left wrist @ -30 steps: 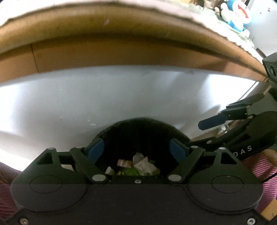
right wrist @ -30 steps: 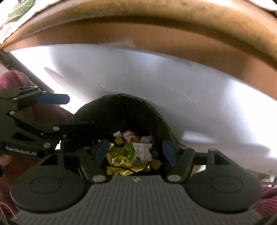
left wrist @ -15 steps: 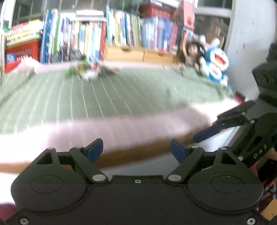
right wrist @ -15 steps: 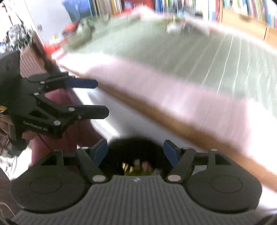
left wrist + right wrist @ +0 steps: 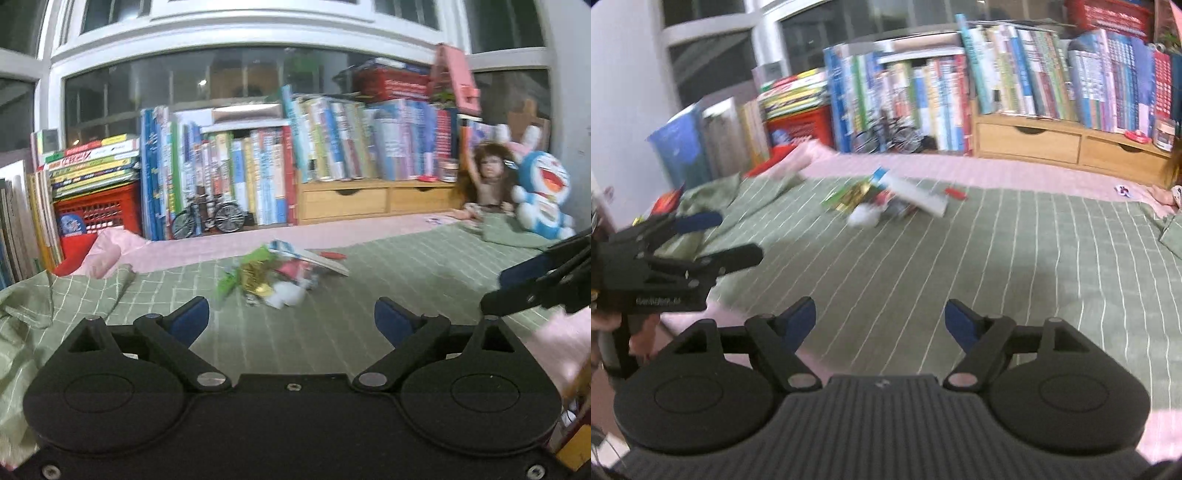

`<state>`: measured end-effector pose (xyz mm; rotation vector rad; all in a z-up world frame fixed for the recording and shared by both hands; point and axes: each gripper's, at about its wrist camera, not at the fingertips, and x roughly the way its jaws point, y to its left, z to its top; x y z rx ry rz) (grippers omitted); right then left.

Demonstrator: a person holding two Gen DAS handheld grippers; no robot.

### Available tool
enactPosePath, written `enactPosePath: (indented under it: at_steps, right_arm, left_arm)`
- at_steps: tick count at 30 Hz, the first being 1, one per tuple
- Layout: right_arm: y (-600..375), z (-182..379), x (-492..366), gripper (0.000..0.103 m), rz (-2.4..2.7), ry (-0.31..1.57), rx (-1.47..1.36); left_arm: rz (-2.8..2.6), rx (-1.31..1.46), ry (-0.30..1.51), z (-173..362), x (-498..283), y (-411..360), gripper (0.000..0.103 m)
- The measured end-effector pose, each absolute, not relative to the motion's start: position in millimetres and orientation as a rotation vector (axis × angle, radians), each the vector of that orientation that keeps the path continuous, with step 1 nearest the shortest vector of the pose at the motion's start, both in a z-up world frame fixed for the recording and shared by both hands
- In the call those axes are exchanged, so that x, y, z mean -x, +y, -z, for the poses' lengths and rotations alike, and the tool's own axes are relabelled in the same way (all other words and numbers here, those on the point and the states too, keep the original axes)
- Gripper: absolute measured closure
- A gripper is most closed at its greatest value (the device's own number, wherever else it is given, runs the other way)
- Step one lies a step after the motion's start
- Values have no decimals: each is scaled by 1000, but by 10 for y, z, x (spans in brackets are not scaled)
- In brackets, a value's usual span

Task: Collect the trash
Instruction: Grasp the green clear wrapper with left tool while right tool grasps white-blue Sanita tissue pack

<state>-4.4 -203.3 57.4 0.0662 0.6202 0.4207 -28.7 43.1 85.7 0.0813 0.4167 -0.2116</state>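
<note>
Left fingers: blue pads (image 5: 190, 319) of the left gripper (image 5: 291, 319) stand wide apart and are opening further; nothing lies between them, only green blanket shows in the gap.
Right fingers: blue pads (image 5: 801, 321) of the right gripper (image 5: 880, 322) are also spread wide and opening, with nothing between them.
Trash: a loose pile of wrappers (image 5: 273, 275), green, gold, red and white, lies on the blanket, blurred in both views, so single pieces are hard to tell apart.
Trash relative to left fingers: ahead of the gap, well beyond the fingertips, slightly toward the left pad's side; not touched.
Trash relative to right fingers: farther ahead, about in line with the gap; well apart from the pads.
Pile neighbour: a thin booklet (image 5: 310, 256) rests tilted on the far side of the pile, and a small red piece (image 5: 332, 254) lies just beyond it.
Surface: green checked blanket (image 5: 369, 295) over a pink sheet (image 5: 332, 230).
Gripper to gripper: each shows at the edge of the other's view, side by side above the blanket's near edge.
Background: rows of books (image 5: 332, 147) stand along the far side under a window, with a small wooden drawer unit (image 5: 369, 201).
</note>
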Motion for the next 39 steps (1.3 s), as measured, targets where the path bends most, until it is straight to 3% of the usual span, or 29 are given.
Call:
enactPosePath:
  at_steps: [9, 12, 15, 18, 22, 30, 32, 34, 39]
  right_arm:
    - [-1946, -720, -1000, 14, -335, 671, -263]
    - [-1908, -673, -1289, 14, -325, 690, -338]
    - [-1858, -602, -1561, 14, -292, 711, -369]
    - [-1824, -501, -1829, 14, -272, 744, -408]
    - [-1729, -402, -2060, 0, -319, 779, -467]
    - [-1183, -396, -2399, 0, -330, 802, -306]
    - [-1152, -308, -2487, 0, -296, 844, -325]
    - [-1187, -234, -2511, 0, -268, 863, -347]
    - [-1425, -161, -2412, 9, -286, 864, -415]
  left_arm:
    - [118, 53, 525, -745, -901, 743, 8]
    - [88, 86, 545, -665, -1214, 832, 12]
    - [61, 101, 568, -568, -1453, 912, 22]
    - [22, 120, 582, -488, -1599, 990, 30]
    - [25, 151, 625, -389, -1769, 1043, 36]
    - [60, 149, 690, -184, -1883, 946, 40]
    - [63, 151, 702, -146, -1900, 923, 47]
    - [71, 173, 715, -116, -1896, 924, 76]
    - [77, 163, 694, -105, -1767, 928, 82]
